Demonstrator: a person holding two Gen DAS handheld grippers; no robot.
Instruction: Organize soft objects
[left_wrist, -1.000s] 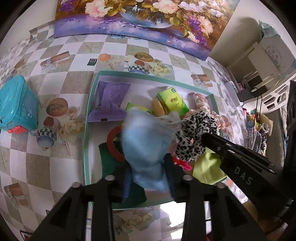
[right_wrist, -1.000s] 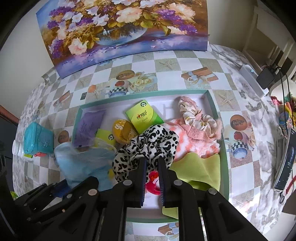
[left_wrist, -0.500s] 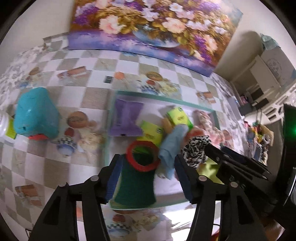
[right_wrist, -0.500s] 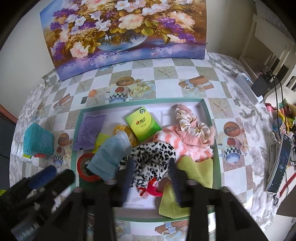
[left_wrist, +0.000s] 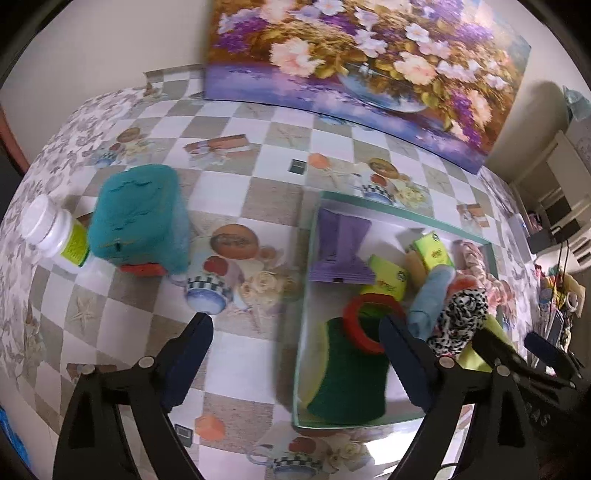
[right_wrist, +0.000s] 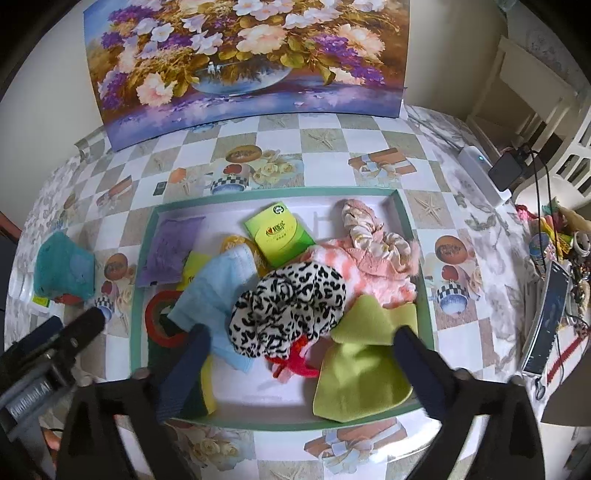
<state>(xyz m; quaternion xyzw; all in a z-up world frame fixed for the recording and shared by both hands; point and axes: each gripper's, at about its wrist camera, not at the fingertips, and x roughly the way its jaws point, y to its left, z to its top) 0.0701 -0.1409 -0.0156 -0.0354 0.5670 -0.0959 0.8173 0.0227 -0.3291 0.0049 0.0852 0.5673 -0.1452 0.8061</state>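
In the left wrist view, the left gripper (left_wrist: 295, 332) has its two dark blue-padded fingers spread wide apart and holds nothing. Beyond them lies a shallow teal-rimmed white tray (left_wrist: 308, 266) on the checkered patterned tablecloth (left_wrist: 258, 199). Inside the tray, a folded light blue cloth (left_wrist: 430, 295) lies near the middle, touching a black-and-white leopard-print scrunchie (left_wrist: 460, 321) on its right. A red ring of tape (left_wrist: 369, 325) rests partly on a dark green sponge cloth (left_wrist: 347, 373) at the near left corner. A purple flat packet (left_wrist: 340, 247) lies at the far left. Left of the tray, well apart from it, stands a teal plush box (left_wrist: 138, 218) with a white-capped bottle (left_wrist: 55, 236) just beside it.

In the right wrist view, the right gripper (right_wrist: 301, 354) also has its fingers wide apart, empty, over the near edge of the tray (right_wrist: 424, 295). The light blue cloth (right_wrist: 214, 295) lies left of centre, against the leopard-print scrunchie (right_wrist: 291, 306). A fluffy pink-and-white fabric (right_wrist: 365, 266) lies on the right, a lime green felt cloth (right_wrist: 362, 362) at the near right, and a green tissue pack (right_wrist: 279, 234) farther back. The left gripper (right_wrist: 55, 350) shows at the left edge.
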